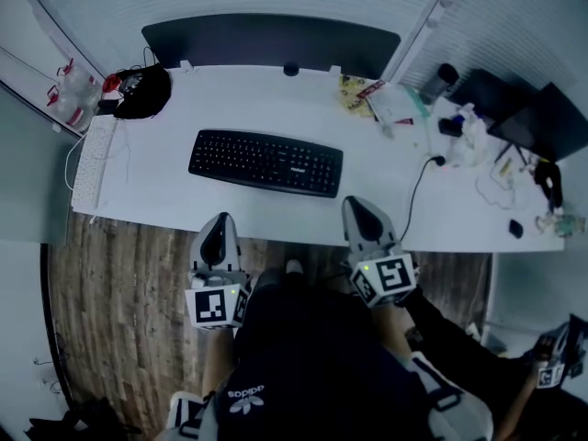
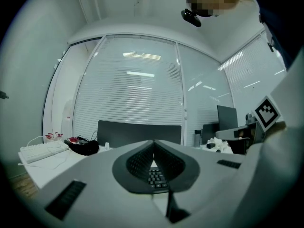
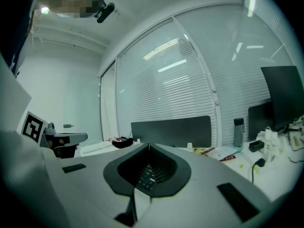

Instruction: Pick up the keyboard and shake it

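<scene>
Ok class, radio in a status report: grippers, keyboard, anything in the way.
Left gripper, right gripper: shut, empty, at white desk near edge. Black plastic keyboard flat on it, untouched. Nothing blocks it; black cable off right.

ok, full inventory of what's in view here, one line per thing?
keyboard: one, black, flat at the desk's centre, untouched
second keyboard: one, white, desk's left edge
desk: one, white, fills mid-frame
divider panel: one, dark grey, along the desk's back edge
dark bundle: one, black, back left; can't tell what it is
bottle: one, dark, back right
papers: a few, white and printed, beside the bottle
cable: one, black, right of the keyboard, runs to the front edge
monitor: at least one, black, far right
floor: brown wood pattern, below the desk
left gripper: one, grey, shut, empty, just short of the desk's front edge
right gripper: one, grey, shut, empty, at the front edge
</scene>
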Action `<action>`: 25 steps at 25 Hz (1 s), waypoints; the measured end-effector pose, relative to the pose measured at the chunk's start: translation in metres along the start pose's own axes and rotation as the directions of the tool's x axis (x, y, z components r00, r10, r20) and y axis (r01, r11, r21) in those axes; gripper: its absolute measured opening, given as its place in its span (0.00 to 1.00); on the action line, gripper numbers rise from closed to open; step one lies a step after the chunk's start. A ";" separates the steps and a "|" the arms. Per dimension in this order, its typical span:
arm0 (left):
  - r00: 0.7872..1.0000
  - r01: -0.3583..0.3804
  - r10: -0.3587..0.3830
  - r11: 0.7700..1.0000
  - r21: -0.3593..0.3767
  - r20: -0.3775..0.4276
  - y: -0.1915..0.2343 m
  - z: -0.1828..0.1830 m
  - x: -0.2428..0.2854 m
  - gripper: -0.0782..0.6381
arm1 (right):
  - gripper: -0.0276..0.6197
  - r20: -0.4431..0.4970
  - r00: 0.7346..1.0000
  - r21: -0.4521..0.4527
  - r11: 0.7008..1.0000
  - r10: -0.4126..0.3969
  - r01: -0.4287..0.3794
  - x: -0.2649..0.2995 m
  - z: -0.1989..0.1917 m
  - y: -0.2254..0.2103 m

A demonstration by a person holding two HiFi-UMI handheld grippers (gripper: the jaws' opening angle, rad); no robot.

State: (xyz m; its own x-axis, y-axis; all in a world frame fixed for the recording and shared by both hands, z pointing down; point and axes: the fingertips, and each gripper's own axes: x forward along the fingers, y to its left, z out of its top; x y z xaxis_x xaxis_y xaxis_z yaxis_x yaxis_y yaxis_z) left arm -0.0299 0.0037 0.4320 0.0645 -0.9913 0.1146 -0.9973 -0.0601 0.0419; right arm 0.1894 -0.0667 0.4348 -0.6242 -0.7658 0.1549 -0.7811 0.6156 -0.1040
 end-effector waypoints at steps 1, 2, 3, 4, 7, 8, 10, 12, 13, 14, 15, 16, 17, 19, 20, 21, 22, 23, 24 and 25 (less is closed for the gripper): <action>1.000 -0.003 0.003 1.000 0.001 -0.004 0.003 -0.002 0.001 0.12 | 0.05 -0.007 1.000 0.001 1.000 -0.003 0.003 0.001 -0.002 -0.001; 1.000 -0.011 0.011 1.000 0.001 -0.008 0.006 -0.004 0.002 0.12 | 0.05 -0.014 1.000 0.002 1.000 -0.006 0.006 0.001 -0.004 -0.003; 1.000 -0.021 0.021 1.000 0.001 -0.013 0.011 -0.005 0.003 0.12 | 0.05 -0.023 1.000 0.002 1.000 -0.009 0.009 0.002 -0.006 -0.004; 0.999 -0.030 0.030 1.000 0.005 -0.019 0.015 -0.007 0.005 0.12 | 0.05 -0.031 0.999 0.003 1.000 -0.014 0.014 0.003 -0.008 -0.005; 0.999 -0.022 0.023 0.999 0.032 -0.032 0.026 -0.007 0.016 0.12 | 0.05 -0.050 0.998 0.005 0.999 -0.037 0.037 0.009 -0.013 -0.008; 0.999 -0.007 0.009 0.999 0.043 -0.043 0.028 -0.006 0.021 0.12 | 0.05 -0.054 0.997 0.006 0.999 -0.046 0.046 0.012 -0.014 -0.008; 0.997 0.028 -0.024 0.998 0.053 -0.074 0.035 -0.007 0.031 0.12 | 0.05 -0.056 0.996 0.009 0.998 -0.069 0.069 0.020 -0.013 -0.008; 0.997 0.045 -0.043 0.999 0.021 -0.064 0.046 -0.007 0.041 0.12 | 0.05 -0.054 0.994 0.014 0.995 -0.094 0.095 0.029 -0.009 -0.008; 0.998 0.047 -0.047 0.999 0.003 -0.049 0.054 -0.005 0.046 0.12 | 0.05 -0.052 0.993 0.015 0.994 -0.105 0.106 0.034 -0.006 -0.008; 0.998 0.049 -0.050 0.999 -0.005 -0.043 0.061 -0.003 0.052 0.12 | 0.05 -0.050 0.992 0.014 0.993 -0.112 0.113 0.038 -0.004 -0.007; 0.997 0.053 -0.053 0.999 0.000 -0.047 0.069 -0.002 0.058 0.12 | 0.05 -0.050 0.992 0.011 0.993 -0.117 0.118 0.043 -0.001 -0.006; 0.997 0.060 -0.059 0.998 0.014 -0.056 0.076 -0.001 0.065 0.12 | 0.05 -0.050 0.991 0.009 0.992 -0.122 0.123 0.048 0.002 -0.005; 0.996 0.069 -0.067 0.997 0.028 -0.066 0.083 0.000 0.072 0.12 | 0.05 -0.049 0.990 0.010 0.992 -0.129 0.130 0.053 0.004 -0.004; 0.994 0.091 -0.088 0.995 0.035 -0.069 0.098 0.001 0.083 0.12 | 0.05 -0.049 0.987 0.018 0.988 -0.152 0.153 0.061 0.006 -0.005; 0.993 0.099 -0.097 0.995 0.029 -0.066 0.106 0.001 0.087 0.12 | 0.05 -0.049 0.985 0.021 0.986 -0.166 0.167 0.064 0.006 -0.005; 0.993 0.105 -0.103 0.994 0.020 -0.064 0.114 0.001 0.092 0.12 | 0.05 -0.051 0.982 0.022 0.983 -0.181 0.182 0.067 0.006 -0.005; 0.992 0.107 -0.106 0.994 0.015 -0.065 0.123 -0.001 0.096 0.12 | 0.05 -0.054 0.979 0.021 0.980 -0.194 0.196 0.070 0.006 -0.005; 0.992 0.109 -0.108 0.994 0.014 -0.067 0.131 -0.002 0.100 0.12 | 0.05 -0.057 0.977 0.018 0.978 -0.207 0.208 0.073 0.005 -0.005; 0.991 0.113 -0.112 0.993 0.017 -0.069 0.138 -0.003 0.105 0.12 | 0.05 -0.060 0.974 0.014 0.975 -0.219 0.220 0.076 0.004 -0.005; 0.991 0.120 -0.118 0.993 0.020 -0.069 0.144 -0.005 0.109 0.12 | 0.05 -0.066 0.971 0.007 0.973 -0.229 0.230 0.078 0.002 -0.005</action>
State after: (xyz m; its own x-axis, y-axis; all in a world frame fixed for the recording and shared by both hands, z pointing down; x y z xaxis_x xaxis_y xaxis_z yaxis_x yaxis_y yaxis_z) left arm -0.1661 -0.1124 0.4550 0.1842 -0.9668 0.1774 -0.9829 -0.1808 0.0351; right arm 0.1444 -0.1301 0.4452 -0.4262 -0.8726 0.2386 -0.9039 0.4216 -0.0725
